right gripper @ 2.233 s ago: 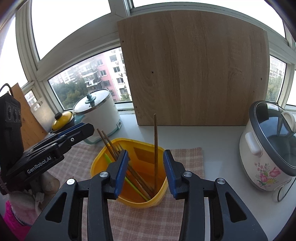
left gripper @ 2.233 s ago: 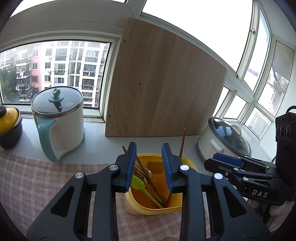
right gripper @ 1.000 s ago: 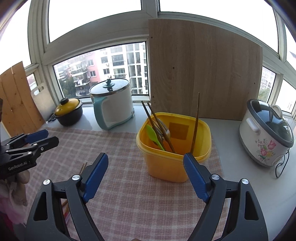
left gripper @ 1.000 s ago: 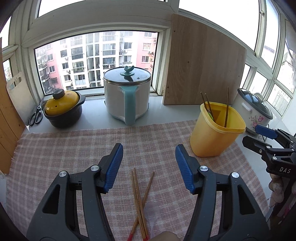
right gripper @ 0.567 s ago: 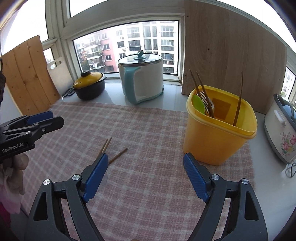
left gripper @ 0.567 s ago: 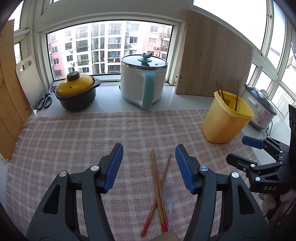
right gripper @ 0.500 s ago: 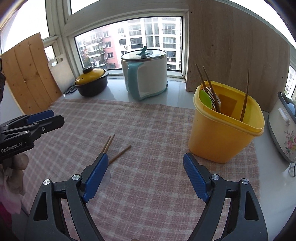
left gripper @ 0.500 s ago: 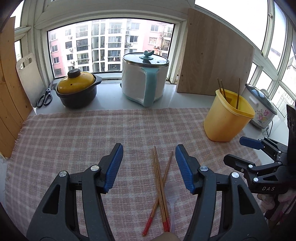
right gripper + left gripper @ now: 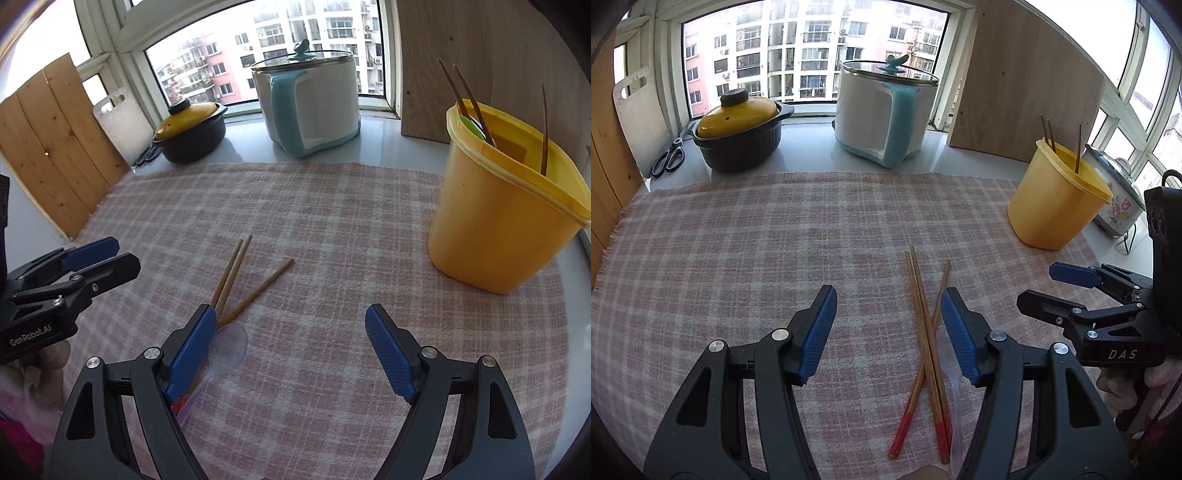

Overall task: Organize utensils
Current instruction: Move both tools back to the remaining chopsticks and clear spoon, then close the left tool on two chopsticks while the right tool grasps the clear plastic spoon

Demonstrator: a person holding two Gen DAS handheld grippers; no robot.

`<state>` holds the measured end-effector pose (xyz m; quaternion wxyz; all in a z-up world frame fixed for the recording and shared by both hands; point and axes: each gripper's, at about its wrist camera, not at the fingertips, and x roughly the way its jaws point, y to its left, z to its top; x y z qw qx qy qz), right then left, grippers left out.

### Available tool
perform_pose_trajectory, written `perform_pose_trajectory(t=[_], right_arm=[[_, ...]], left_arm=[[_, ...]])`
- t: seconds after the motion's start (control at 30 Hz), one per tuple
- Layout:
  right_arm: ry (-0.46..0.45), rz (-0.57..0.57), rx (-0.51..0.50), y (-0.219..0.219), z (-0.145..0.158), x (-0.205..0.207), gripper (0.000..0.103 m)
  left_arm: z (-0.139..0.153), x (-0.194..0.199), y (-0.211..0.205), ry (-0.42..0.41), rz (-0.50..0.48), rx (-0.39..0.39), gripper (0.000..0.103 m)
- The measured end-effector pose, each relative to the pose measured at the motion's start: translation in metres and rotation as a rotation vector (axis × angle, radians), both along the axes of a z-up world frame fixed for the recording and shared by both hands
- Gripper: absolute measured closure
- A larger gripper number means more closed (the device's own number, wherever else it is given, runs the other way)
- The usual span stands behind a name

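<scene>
Three red-tipped wooden chopsticks [image 9: 925, 339] lie crossed on the checked cloth, with a clear plastic spoon [image 9: 955, 398] beside them. They also show in the right wrist view [image 9: 236, 280], with the spoon [image 9: 227, 349] under my right gripper's left finger. A yellow holder [image 9: 1056, 199] at the far right holds chopsticks and a green spoon [image 9: 472, 127]; it stands close in the right wrist view [image 9: 506, 218]. My left gripper [image 9: 888, 325] is open and empty, just left of the chopsticks. My right gripper [image 9: 290, 332] is open and empty above the cloth.
A white and teal cooker [image 9: 886, 110], a dark pot with a yellow lid [image 9: 738, 129] and scissors [image 9: 668, 158] stand on the sill behind the cloth [image 9: 738, 240]. A wooden board [image 9: 1027, 81] leans on the window. A rice cooker [image 9: 1115, 206] sits far right.
Both grippers have pulled back from the yellow holder and come down low over the cloth. Both have opened wide. The loose chopsticks and clear spoon are now close in front.
</scene>
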<state>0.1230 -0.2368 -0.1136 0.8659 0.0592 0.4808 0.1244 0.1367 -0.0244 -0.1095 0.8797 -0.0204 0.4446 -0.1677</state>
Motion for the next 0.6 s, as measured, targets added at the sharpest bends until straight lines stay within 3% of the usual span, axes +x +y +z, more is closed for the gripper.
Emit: perform_pose_trajectory(t=[0.07,0.33,0.6], right_arm=[[0.02,-0.006,0.024,0.0,-0.005,0.002,0.021],[0.135,0.004,0.108,0.006,-0.026,0.012,0.059],[0.205,0.008,0.188,0.014,-0.045,0.022,0.081]], left_arm=[[-0.006,0.001,0.001,0.015,-0.008,0.002,0.043],[-0.03,0.006,0.007,0.127,-0.074,-0.045,0.06],[-0.048,0.0,-0.008,0.21,-0.159,-0.076,0.07]])
